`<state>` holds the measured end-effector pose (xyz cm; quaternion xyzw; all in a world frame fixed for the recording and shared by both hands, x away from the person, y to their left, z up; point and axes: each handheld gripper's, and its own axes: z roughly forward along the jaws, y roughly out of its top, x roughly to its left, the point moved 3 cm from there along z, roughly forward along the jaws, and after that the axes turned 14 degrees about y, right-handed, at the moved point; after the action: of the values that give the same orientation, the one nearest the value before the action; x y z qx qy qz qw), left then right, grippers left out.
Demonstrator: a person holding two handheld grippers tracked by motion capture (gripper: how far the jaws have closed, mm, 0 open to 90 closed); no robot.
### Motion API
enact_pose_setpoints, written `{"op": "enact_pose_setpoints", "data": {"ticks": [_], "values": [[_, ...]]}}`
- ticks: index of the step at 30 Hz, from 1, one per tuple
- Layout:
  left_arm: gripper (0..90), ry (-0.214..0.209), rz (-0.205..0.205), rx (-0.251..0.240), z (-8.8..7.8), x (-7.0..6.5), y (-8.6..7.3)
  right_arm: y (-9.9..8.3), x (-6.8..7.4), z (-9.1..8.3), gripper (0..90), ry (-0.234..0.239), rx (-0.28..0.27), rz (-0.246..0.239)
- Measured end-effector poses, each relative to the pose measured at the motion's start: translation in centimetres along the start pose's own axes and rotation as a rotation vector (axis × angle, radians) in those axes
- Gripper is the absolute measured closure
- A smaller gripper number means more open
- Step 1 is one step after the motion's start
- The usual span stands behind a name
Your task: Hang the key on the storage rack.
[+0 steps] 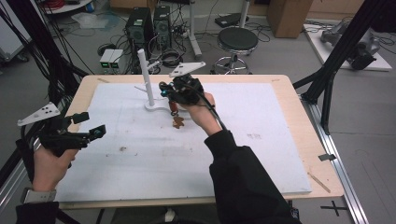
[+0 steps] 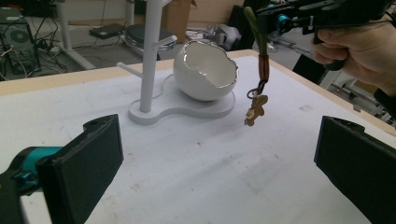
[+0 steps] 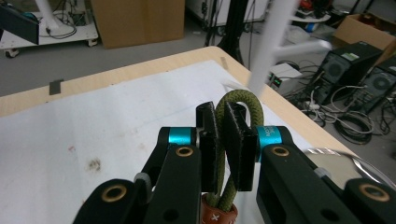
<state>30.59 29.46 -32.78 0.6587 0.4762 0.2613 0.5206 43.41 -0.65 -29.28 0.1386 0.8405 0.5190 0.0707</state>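
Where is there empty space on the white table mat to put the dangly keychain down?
The near half of the white foam mat is bare, between the left hand-held gripper and the dark sleeve. The right side is bare too. It's crowded at the back, around the white peg stand and white eggshell-shaped bowl.

— Any room on that white-topped wooden counter [image 1: 261, 154]?

— Plenty along the near half and the right side, all bare. What's in the way sits far-centre: the white upright post stand [image 1: 145, 77] on its flat base, the white eggshell-shaped bowl [image 2: 205, 70] beside it, and a brown gingerbread-man keychain [image 2: 256, 108] dangling nearby.
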Motion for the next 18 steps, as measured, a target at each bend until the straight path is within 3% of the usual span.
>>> {"op": "enact_pose_setpoints", "data": {"ticks": [4,5,6,8,11,18], "values": [[1.7,0.020,-0.003,0.001,-0.7,0.2,-0.5,1.2,0.3,2.3,84.8,0.012,-0.006,-0.001],[1.7,0.024,-0.004,-0.001,-0.9,0.2,-0.6,1.7,0.5,3.5,84.8,0.024,-0.003,-0.004],[1.7,0.028,-0.007,-0.001,-1.1,0.3,-0.8,1.7,0.5,3.5,84.8,0.024,-0.003,-0.004],[1.7,0.037,-0.010,0.001,-1.6,0.5,-1.0,2.3,0.8,5.4,84.8,0.018,0.011,-0.016],[1.7,0.050,-0.019,-0.002,-2.3,0.7,-1.3,2.9,0.9,6.8,84.8,0.008,0.018,-0.013],[1.7,0.078,-0.029,-0.003,-4.0,1.1,-1.9,3.4,-0.1,8.3,84.8,-0.043,0.049,0.010]]}}
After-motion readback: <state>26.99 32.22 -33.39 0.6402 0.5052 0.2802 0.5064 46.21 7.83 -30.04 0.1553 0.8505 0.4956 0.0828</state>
